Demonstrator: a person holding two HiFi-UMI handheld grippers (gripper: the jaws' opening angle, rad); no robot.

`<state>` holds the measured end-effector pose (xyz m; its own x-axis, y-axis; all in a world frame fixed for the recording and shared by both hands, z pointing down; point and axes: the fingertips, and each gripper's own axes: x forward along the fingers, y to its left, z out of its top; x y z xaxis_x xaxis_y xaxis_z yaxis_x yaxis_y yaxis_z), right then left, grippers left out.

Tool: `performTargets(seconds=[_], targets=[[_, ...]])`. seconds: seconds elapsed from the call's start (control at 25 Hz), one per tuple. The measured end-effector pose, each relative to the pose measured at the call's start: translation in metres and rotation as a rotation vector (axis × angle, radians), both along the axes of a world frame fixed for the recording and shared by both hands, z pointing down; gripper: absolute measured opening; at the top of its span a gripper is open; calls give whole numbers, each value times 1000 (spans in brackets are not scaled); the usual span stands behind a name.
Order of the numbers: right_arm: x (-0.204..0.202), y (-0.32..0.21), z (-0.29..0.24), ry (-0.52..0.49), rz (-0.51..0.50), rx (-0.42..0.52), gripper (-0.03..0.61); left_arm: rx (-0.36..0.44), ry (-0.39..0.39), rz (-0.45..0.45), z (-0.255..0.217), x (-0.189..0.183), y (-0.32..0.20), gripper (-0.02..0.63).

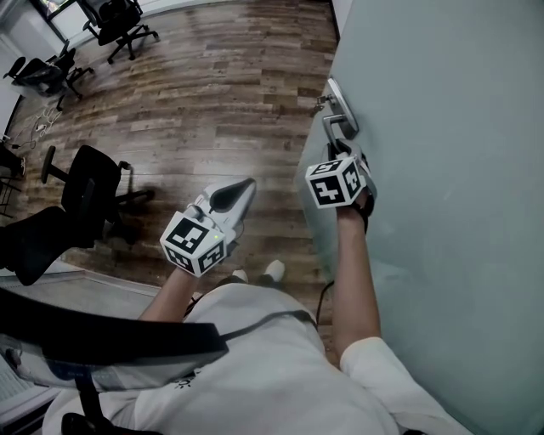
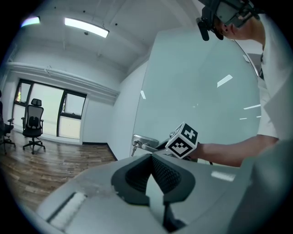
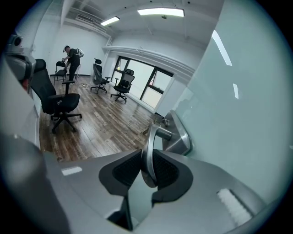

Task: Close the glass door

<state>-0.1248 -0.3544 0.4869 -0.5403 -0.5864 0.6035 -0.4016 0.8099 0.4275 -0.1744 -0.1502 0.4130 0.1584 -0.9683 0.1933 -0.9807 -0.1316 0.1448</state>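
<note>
Between jaws of right gripper [image 3: 147,165]: slick handle [image 3: 145,148], clamped, best hold on likely heavy glass door [image 3: 238,114]; left gripper [image 2: 151,161] jaws closed, empty.

You have an evenly bright room, lit by ceiling strip lights [image 3: 160,12] and daylight from the far windows [image 2: 46,114]; the strips show as pale streaks on the frosted glass door [image 3: 238,91] and a sheen on the door handle [image 3: 147,160]. Both gripper views bow strongly toward black rounded corners, and shadows on the wood floor [image 1: 212,93] are soft.
</note>
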Motion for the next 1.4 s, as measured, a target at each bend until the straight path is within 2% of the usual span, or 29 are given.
performTargets(seconds=[0.36,0.8,1.4], targets=[[-16,32,0,5,-51,10,83,-7,23,-43,12,-13,59,5],[-43,103,2,23,-141,2,86,48,38,-73,-5,-36,135,5],[-69,207,3,8,-288,22,86,76,59,-31,-3,-19,206,6]])
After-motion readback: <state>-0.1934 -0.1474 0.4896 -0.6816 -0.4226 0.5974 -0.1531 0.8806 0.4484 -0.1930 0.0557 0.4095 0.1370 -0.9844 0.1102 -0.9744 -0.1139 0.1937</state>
